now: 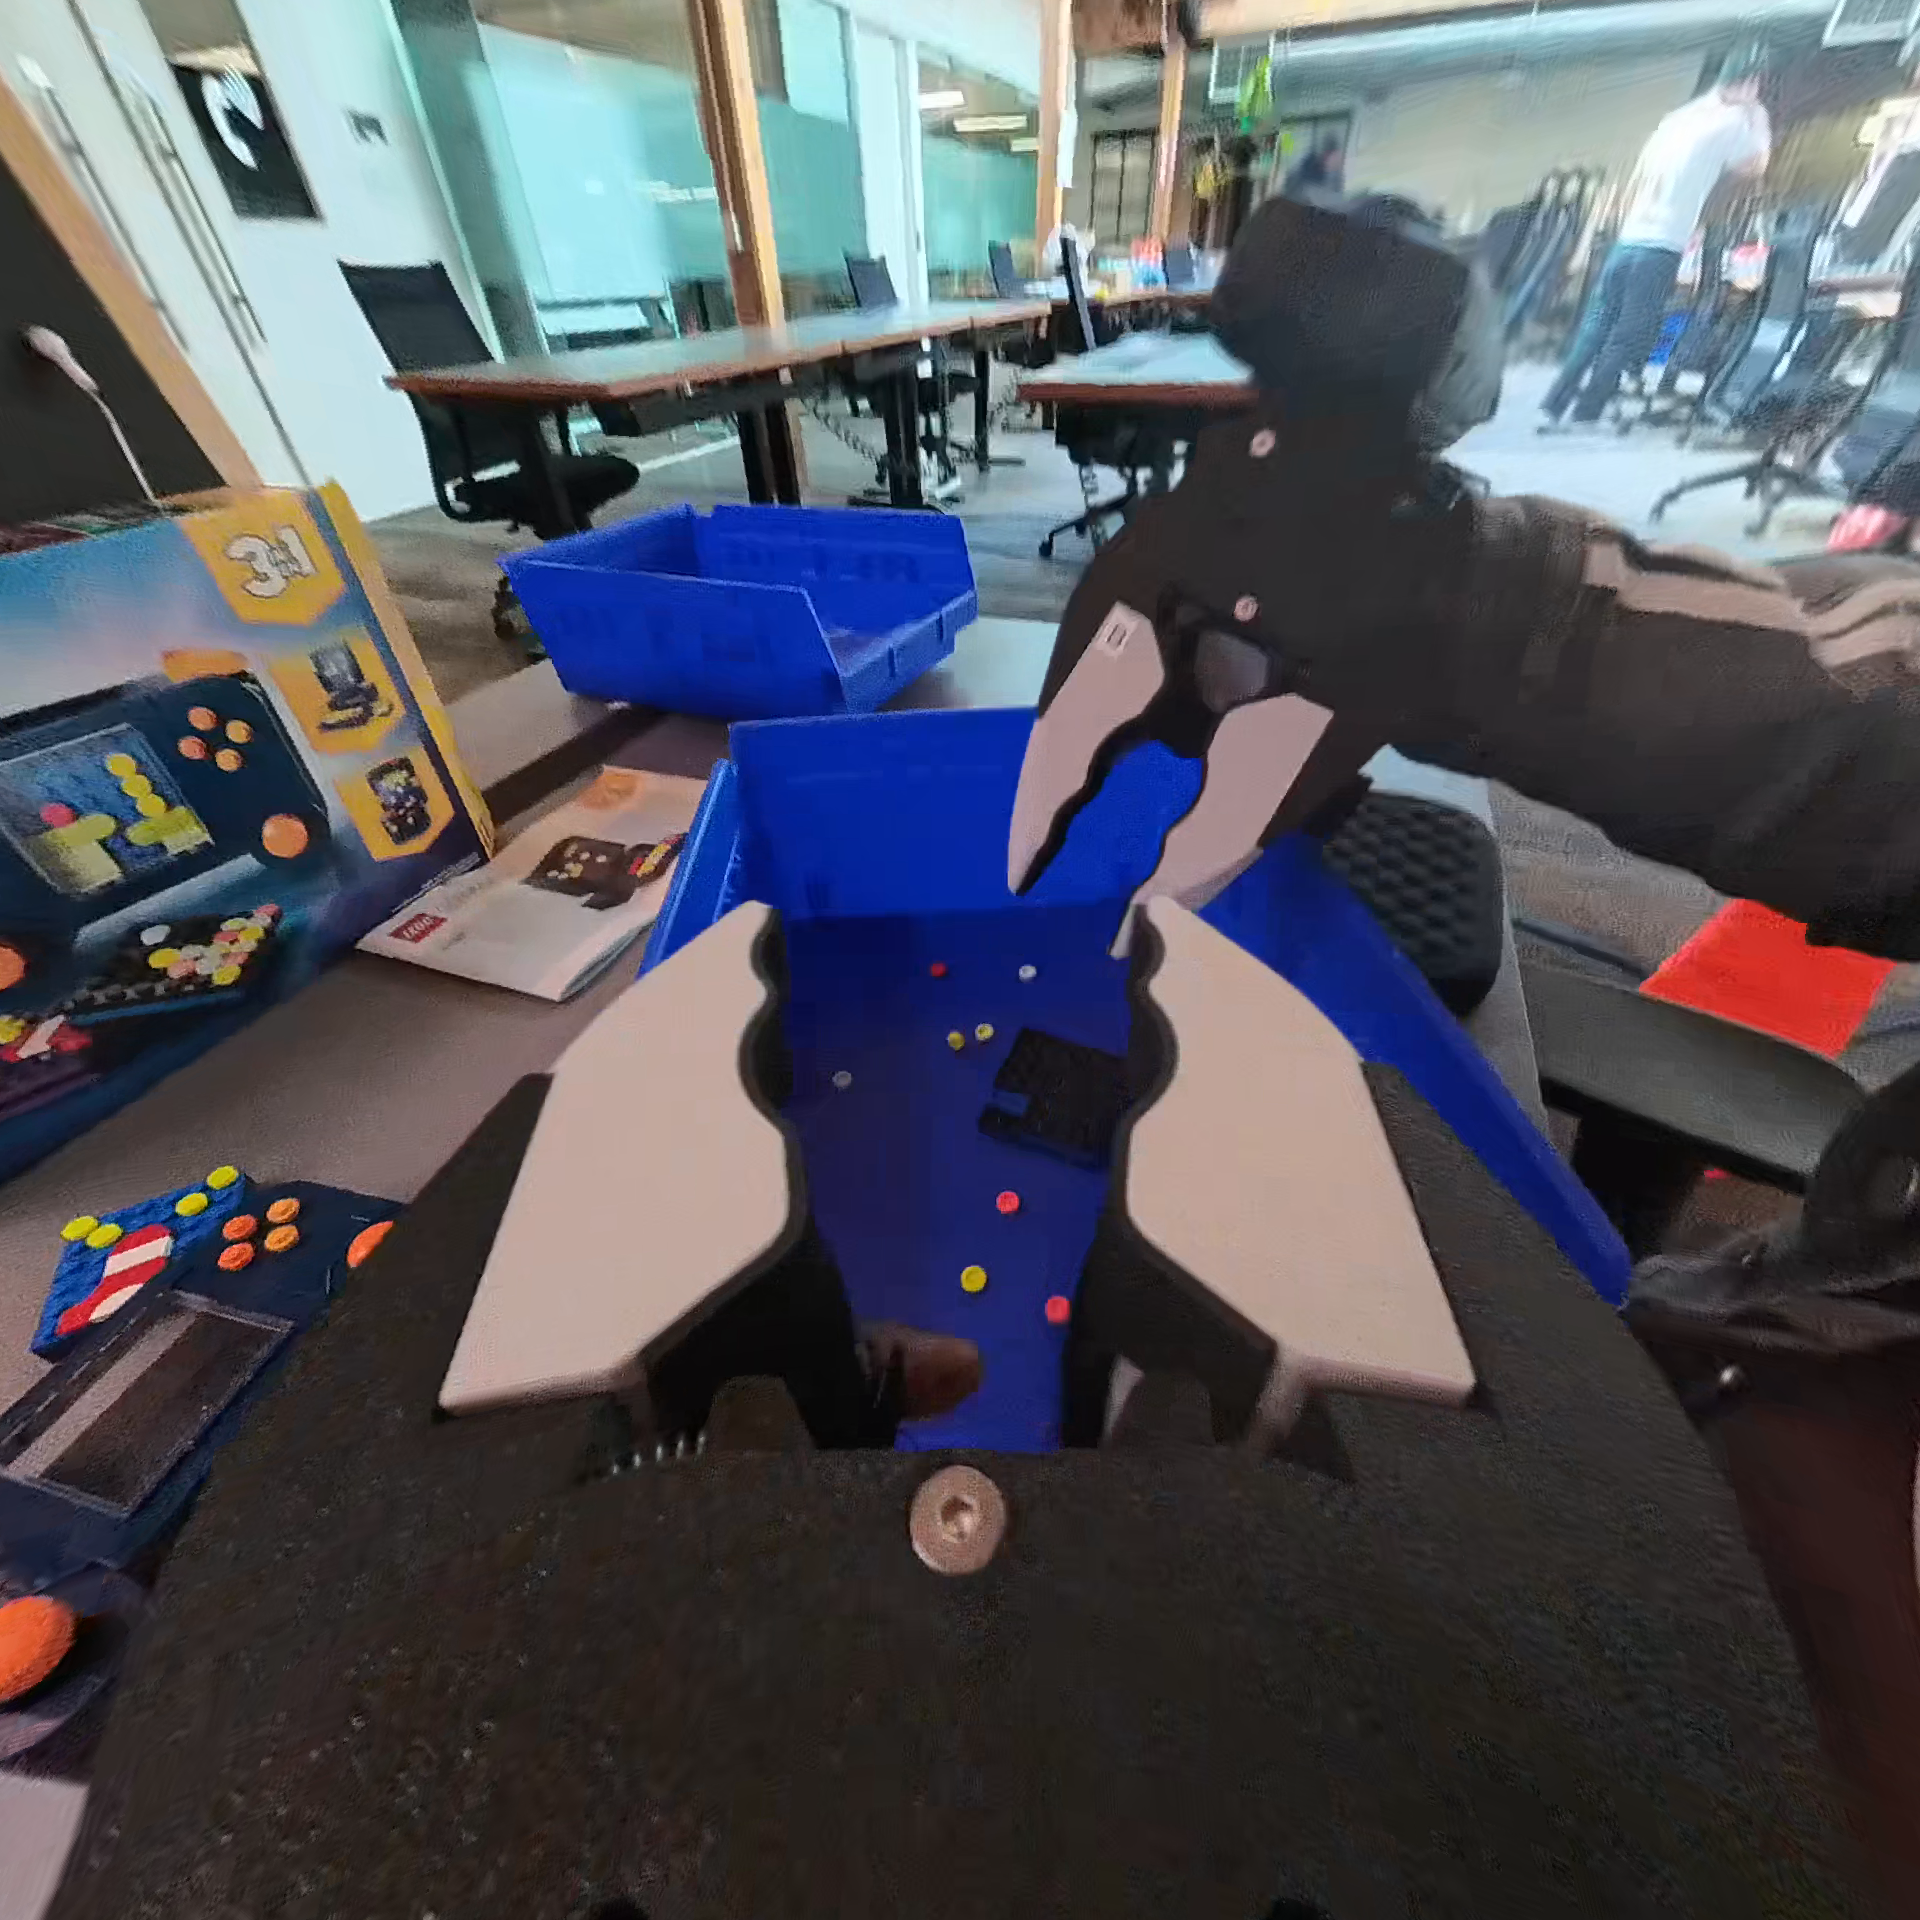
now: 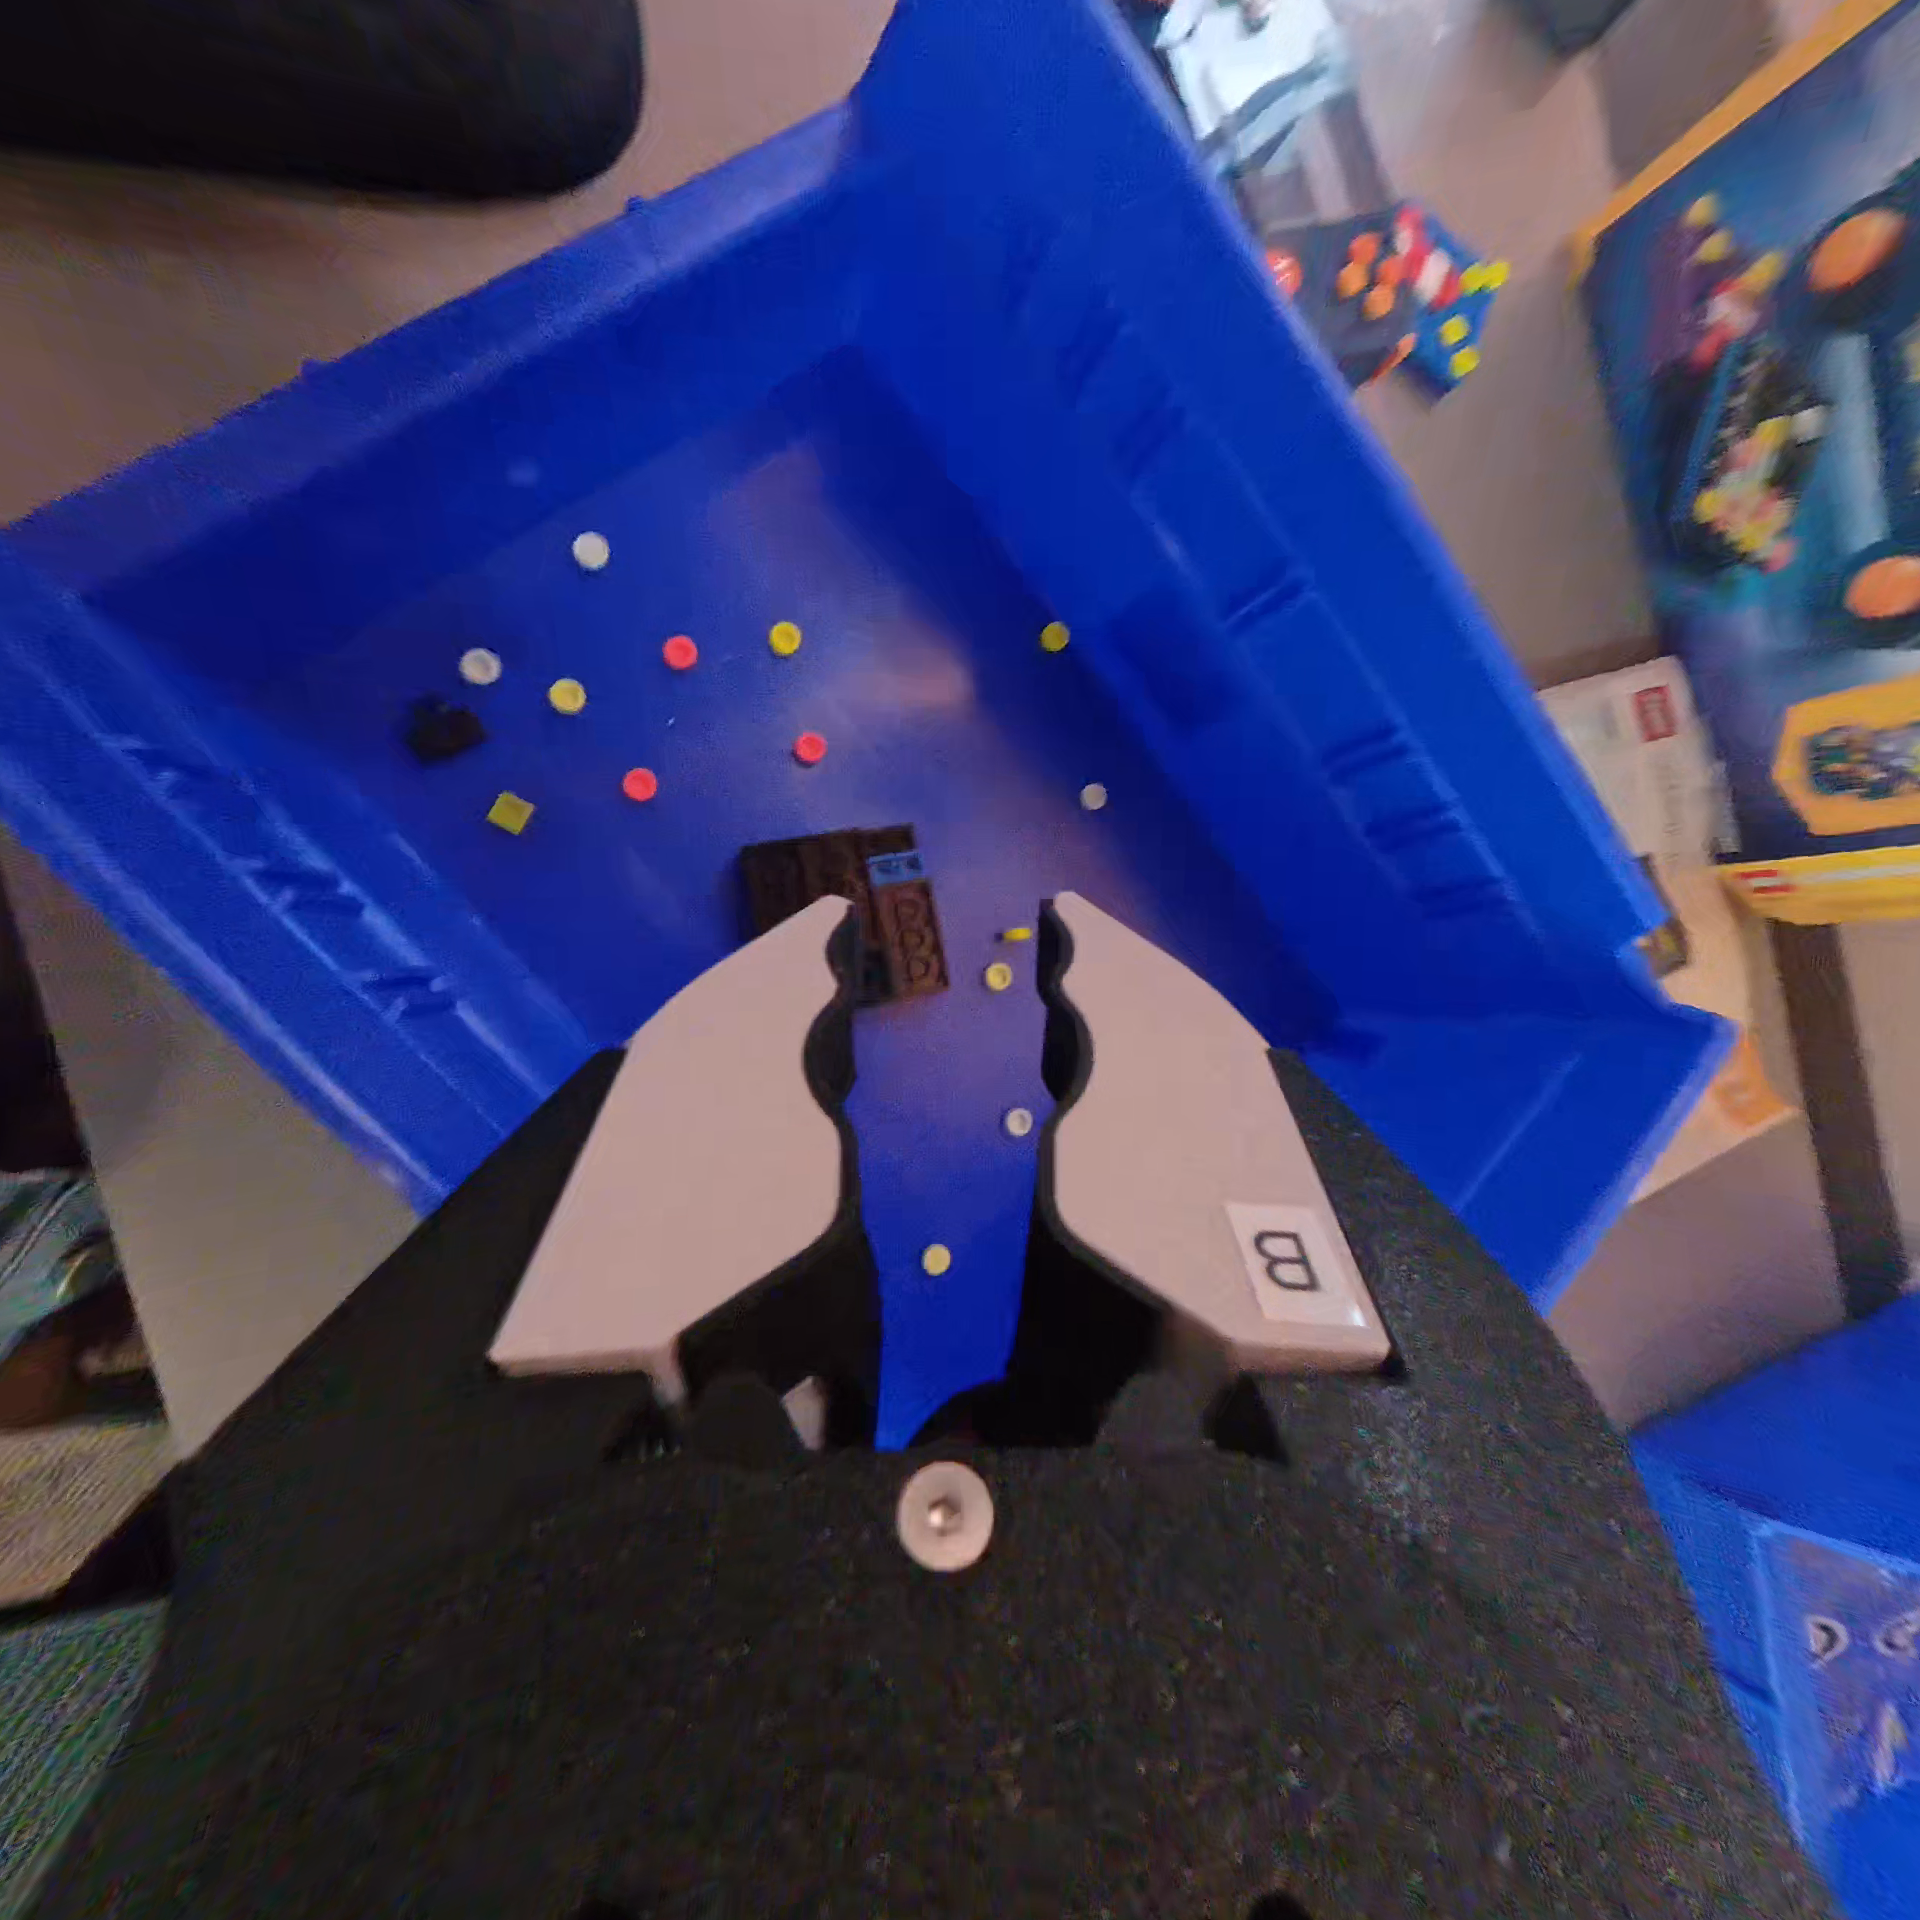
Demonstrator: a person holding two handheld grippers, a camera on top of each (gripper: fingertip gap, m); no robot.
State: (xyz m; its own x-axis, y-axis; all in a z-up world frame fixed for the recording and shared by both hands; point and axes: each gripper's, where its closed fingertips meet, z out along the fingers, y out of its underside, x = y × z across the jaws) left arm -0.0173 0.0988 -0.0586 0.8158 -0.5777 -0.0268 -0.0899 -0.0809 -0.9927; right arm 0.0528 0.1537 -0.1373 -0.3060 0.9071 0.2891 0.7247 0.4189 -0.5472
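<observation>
A blue plastic bin (image 1: 894, 821) (image 2: 1195, 436) sits on a grey table and holds several small round studs, red, yellow and white, plus a black brick plate (image 1: 1060, 1096) (image 2: 831, 883). My left gripper (image 1: 951, 925) is open and empty, hovering over the near end of the bin. My right gripper (image 2: 945, 914) is open and empty, pointing down into the bin just above the black plate and a yellow stud (image 2: 998, 975). The right gripper also shows in the left wrist view (image 1: 1075, 894), above the bin's far wall.
A second blue bin (image 1: 748, 613) stands behind. A toy brick set box (image 1: 208, 748) (image 2: 1787, 436) and an open booklet (image 1: 540, 894) lie at the left. A partly built blue and black brick model (image 1: 187, 1268) (image 2: 1392, 281) rests on the table. Office desks, chairs and a person stand far behind.
</observation>
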